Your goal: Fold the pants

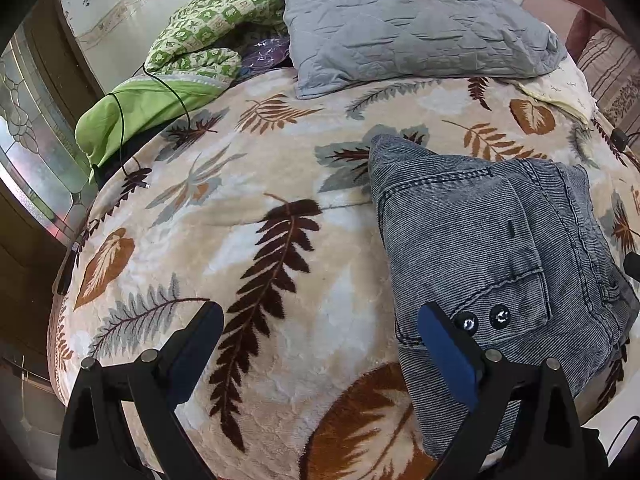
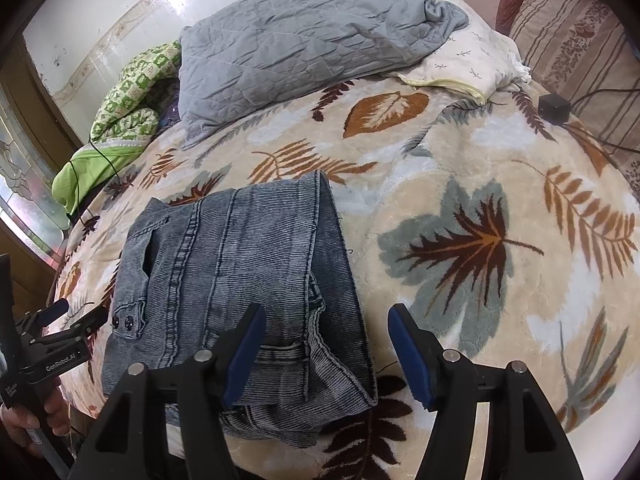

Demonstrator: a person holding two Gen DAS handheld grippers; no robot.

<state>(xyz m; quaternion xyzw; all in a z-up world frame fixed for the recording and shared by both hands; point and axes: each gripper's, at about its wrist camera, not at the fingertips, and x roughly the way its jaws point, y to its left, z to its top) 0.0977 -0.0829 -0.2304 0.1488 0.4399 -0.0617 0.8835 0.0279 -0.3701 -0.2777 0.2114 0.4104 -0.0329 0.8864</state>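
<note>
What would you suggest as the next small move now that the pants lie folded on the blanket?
Probably draw both grippers back. The pants already lie as a compact folded stack on the blanket, and the left gripper and right gripper are open, gripping nothing.

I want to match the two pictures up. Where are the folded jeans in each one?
Left wrist view: the folded jeans lie right of middle, beside the left tool's right finger.
Right wrist view: the jeans lie left of middle, partly under the right tool's left finger.
Shared landmark: the grey pillow at the top of both.
</note>
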